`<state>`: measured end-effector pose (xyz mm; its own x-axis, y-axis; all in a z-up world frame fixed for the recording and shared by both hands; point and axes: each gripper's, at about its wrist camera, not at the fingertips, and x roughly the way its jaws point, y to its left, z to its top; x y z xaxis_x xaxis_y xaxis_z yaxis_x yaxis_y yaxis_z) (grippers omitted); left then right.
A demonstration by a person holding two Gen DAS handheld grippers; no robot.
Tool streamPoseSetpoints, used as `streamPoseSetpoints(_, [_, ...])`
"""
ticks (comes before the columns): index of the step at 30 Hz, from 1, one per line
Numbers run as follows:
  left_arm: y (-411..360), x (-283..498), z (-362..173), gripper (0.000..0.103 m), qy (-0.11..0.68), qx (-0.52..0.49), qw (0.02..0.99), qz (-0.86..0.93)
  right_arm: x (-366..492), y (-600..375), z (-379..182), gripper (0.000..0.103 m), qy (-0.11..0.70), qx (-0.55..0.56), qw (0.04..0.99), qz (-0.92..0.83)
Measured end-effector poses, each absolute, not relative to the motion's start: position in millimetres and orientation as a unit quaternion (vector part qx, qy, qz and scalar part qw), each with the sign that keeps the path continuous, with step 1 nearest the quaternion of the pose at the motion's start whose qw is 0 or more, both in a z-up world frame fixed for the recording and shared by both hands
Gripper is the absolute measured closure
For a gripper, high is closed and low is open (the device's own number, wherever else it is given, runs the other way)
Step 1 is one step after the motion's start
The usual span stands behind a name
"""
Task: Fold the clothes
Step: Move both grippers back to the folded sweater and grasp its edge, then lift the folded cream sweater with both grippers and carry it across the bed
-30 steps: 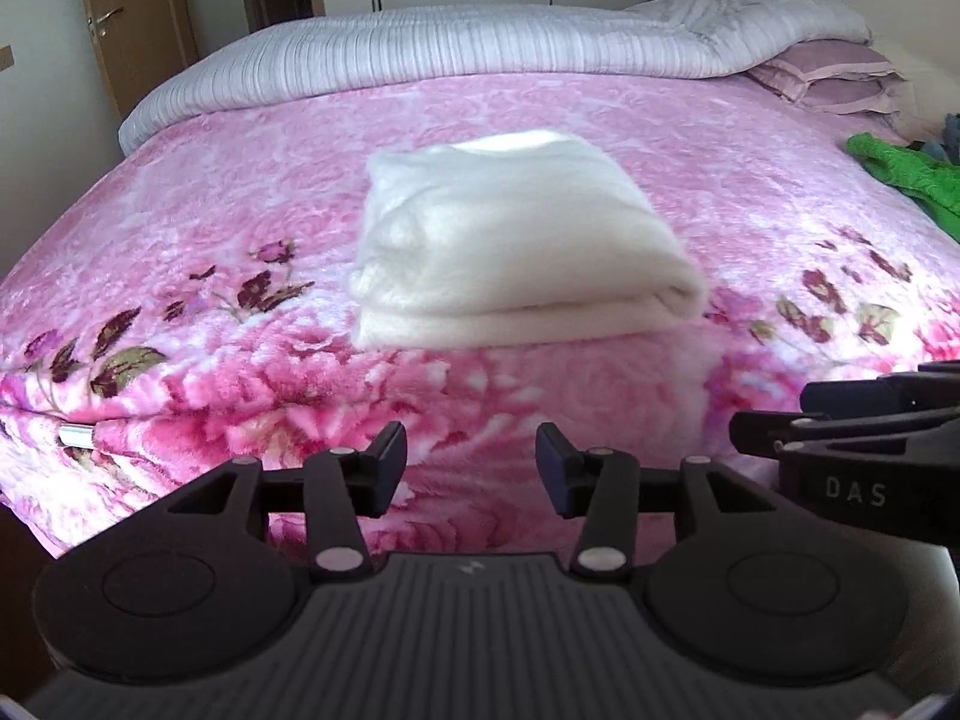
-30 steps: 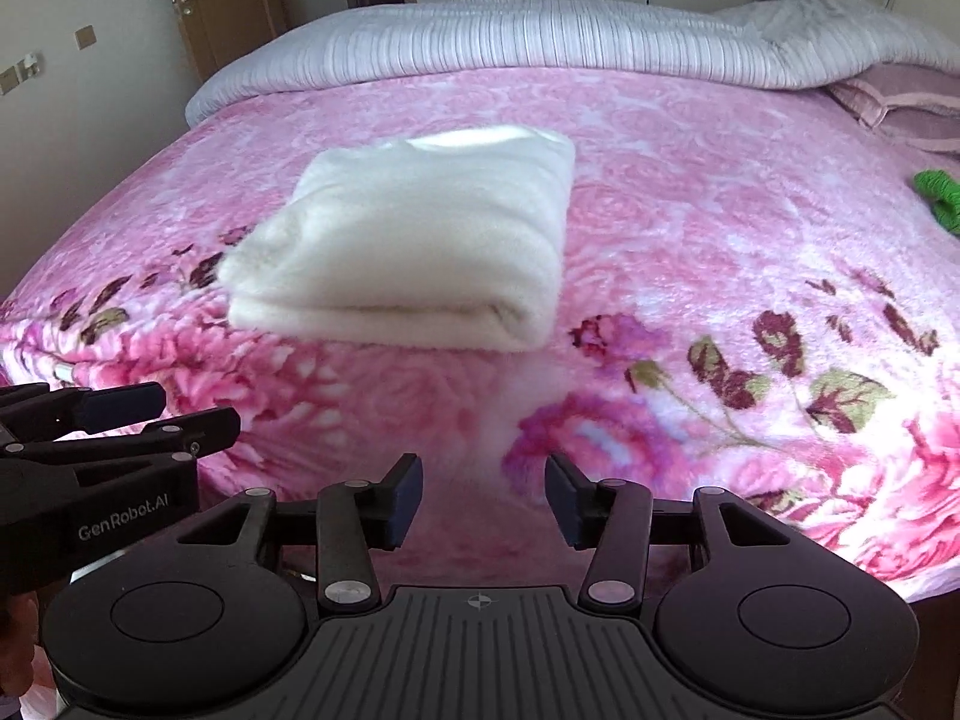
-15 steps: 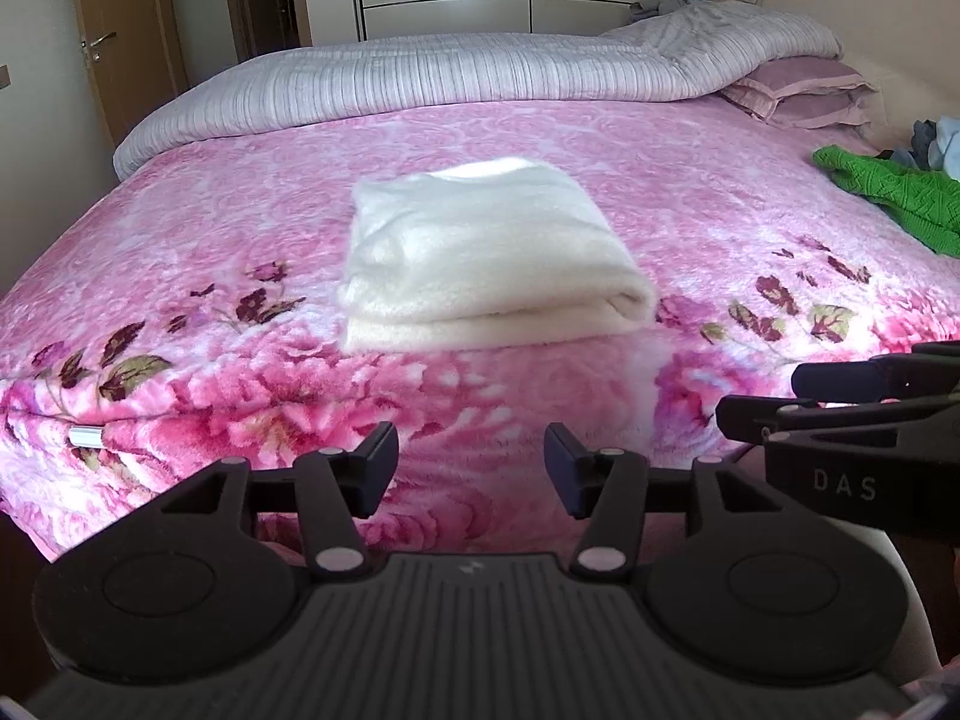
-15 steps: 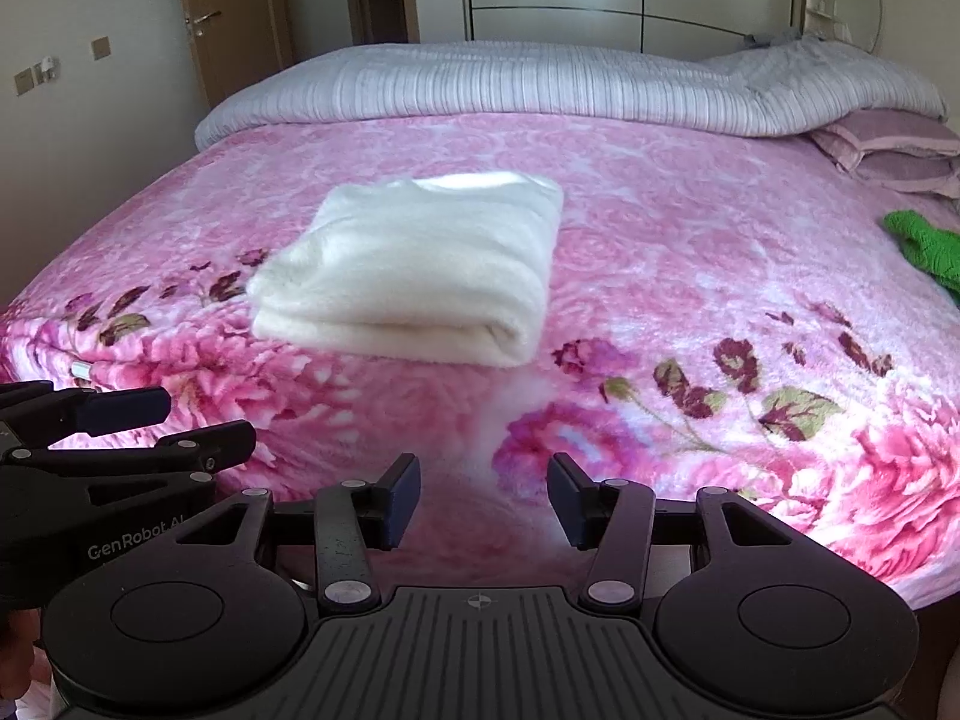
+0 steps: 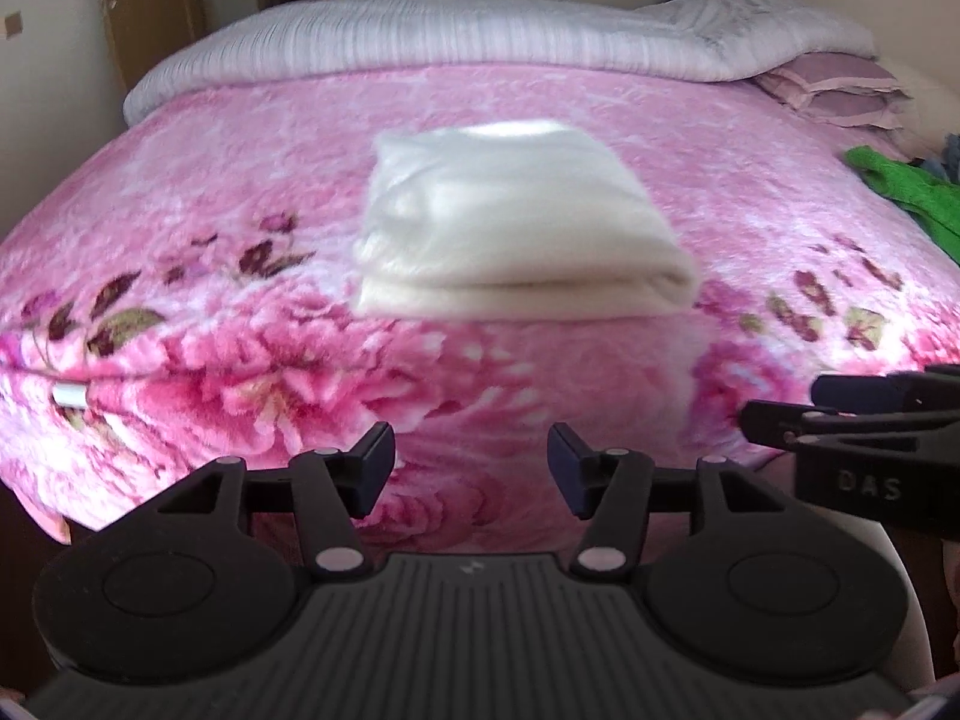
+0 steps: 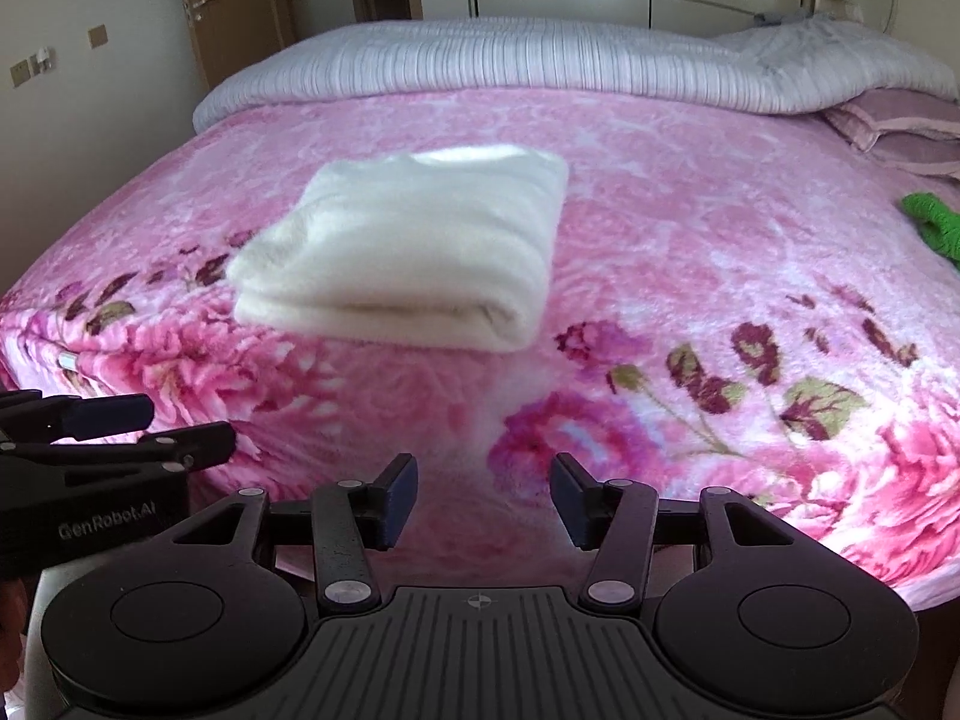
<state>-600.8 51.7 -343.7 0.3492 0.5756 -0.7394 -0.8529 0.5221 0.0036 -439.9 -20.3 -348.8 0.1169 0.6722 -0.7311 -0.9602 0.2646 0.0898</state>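
Two claws, left claw (image 5: 471, 471) and right claw (image 6: 485, 501), gape wide, gripping nothing, near the bed edge. Folded white garment (image 5: 516, 222) lies mid pink floral blanket (image 6: 690, 252). Left claw's side reads "GenRobot.AI"; right's, "DAS".

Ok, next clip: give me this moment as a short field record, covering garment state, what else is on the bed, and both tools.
surface: pink floral blanket on a bed
folded item: white garment, folded into a compact stack, lying flat near the front edge
unfolded item: green garment, crumpled at the far right
bedding behind: striped duvet, pillow
left tool: open, empty, short of the bed edge
right tool: open, empty
contact: neither tool touches any garment
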Motion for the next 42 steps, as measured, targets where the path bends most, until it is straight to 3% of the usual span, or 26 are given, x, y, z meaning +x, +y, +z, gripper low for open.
streamPoseSetpoints(7, [108.5,-639.9,-347.4,0.050,0.277,-0.295,0.805,0.433,-397.8,1.2,-376.2,0.050,0.404,-0.202,0.709,0.541])
streamPoseSetpoints(12, [171.9,-675.8,-341.8,0.048,0.216,-0.372,0.793,0.432,-336.7,-1.6,-365.3,0.050,0.434,-0.097,0.714,0.542])
streamPoseSetpoints(15, [209.2,-683.8,-339.5,0.038,0.184,-0.420,0.793,0.400,-295.4,5.0,-360.2,0.049,0.461,-0.004,0.687,0.562])
streamPoseSetpoints(19, [255.6,-672.2,-348.9,0.037,0.171,-0.485,0.787,0.342,-263.9,34.5,-373.8,0.021,0.518,0.071,0.631,0.573])
streamPoseSetpoints(30, [346.2,-628.9,-412.0,0.035,0.194,-0.569,0.751,0.275,-237.8,120.1,-414.5,0.020,0.592,0.104,0.564,0.566])
streamPoseSetpoints(39, [376.2,-607.7,-429.9,0.036,0.177,-0.601,0.747,0.223,-229.8,161.6,-430.7,0.021,0.613,0.131,0.531,0.570])
streamPoseSetpoints(42, [379.6,-598.2,-433.3,0.036,0.182,-0.600,0.749,0.215,-231.1,171.2,-435.6,0.027,0.615,0.137,0.516,0.580])
